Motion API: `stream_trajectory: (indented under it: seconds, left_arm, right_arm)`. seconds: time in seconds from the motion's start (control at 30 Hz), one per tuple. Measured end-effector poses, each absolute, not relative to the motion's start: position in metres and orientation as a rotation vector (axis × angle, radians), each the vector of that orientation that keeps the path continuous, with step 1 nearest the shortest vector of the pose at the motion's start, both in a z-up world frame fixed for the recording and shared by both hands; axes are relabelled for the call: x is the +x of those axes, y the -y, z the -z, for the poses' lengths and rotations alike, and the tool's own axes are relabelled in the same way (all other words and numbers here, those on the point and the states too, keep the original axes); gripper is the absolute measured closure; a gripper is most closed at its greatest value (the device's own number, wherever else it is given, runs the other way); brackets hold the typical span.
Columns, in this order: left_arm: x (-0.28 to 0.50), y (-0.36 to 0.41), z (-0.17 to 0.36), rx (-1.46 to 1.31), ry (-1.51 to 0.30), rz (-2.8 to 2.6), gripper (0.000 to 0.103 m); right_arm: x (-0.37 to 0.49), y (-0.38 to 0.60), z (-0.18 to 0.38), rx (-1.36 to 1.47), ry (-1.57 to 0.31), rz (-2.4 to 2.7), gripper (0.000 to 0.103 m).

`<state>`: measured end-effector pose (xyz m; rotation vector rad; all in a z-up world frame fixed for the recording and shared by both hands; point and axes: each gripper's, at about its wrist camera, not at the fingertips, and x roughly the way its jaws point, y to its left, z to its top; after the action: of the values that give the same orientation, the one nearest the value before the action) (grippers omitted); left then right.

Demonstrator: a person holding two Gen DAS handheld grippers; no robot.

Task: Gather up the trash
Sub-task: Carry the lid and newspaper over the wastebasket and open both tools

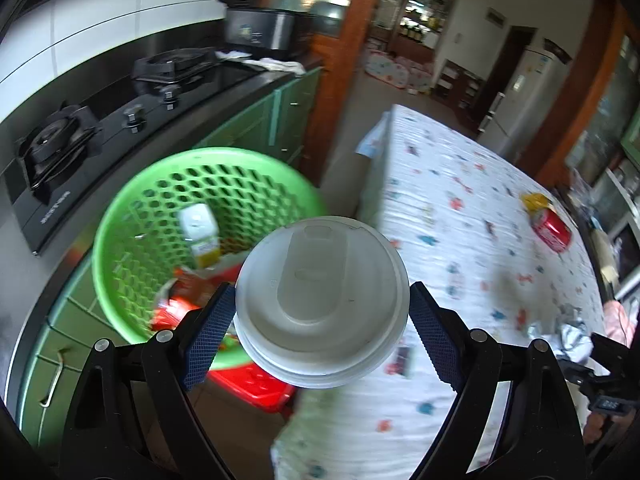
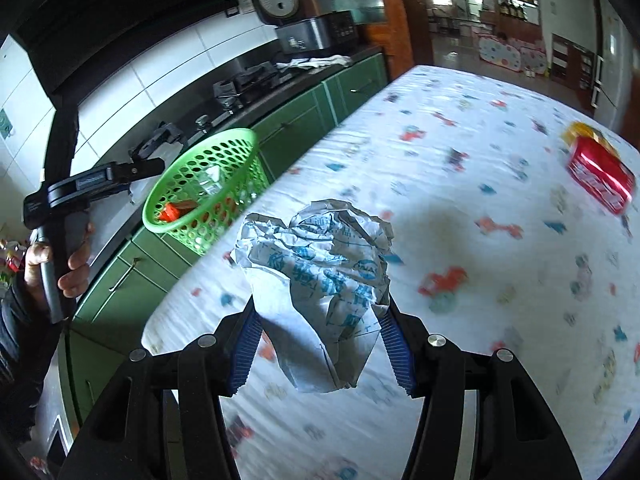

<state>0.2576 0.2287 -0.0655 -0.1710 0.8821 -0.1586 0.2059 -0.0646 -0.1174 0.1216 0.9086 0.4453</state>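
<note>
My left gripper (image 1: 322, 316) is shut on a white lidded cup (image 1: 320, 296) and holds it in the air beside the green mesh basket (image 1: 132, 216), at the table's left edge. The basket holds a small carton (image 1: 200, 236) and red wrappers (image 1: 172, 312). My right gripper (image 2: 320, 344) is shut on a crumpled white paper wrapper (image 2: 320, 264) with blue print, held above the patterned tablecloth (image 2: 480, 264). The basket also shows in the right wrist view (image 2: 208, 188), to the left beyond the table edge. A red packet (image 2: 600, 176) and a yellow wrapper (image 2: 580, 132) lie on the far right of the table.
A black gas stove (image 1: 100, 128) and a rice cooker (image 1: 260, 28) sit on the counter above green cabinets (image 2: 304, 120). A red stool (image 1: 256, 388) stands under the basket. The red packet (image 1: 554, 228) also shows in the left wrist view. The left hand-held gripper (image 2: 92, 184) shows at left.
</note>
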Motion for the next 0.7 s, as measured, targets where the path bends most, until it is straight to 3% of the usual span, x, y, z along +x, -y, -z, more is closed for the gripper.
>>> stream_trajectory:
  seconds: [0.7]
  left_arm:
    - [0.301, -0.327, 0.115, -0.312, -0.957, -0.017, 0.016]
  right_arm:
    - [0.326, -0.095, 0.080, 0.059, -0.871, -0.631, 0.047]
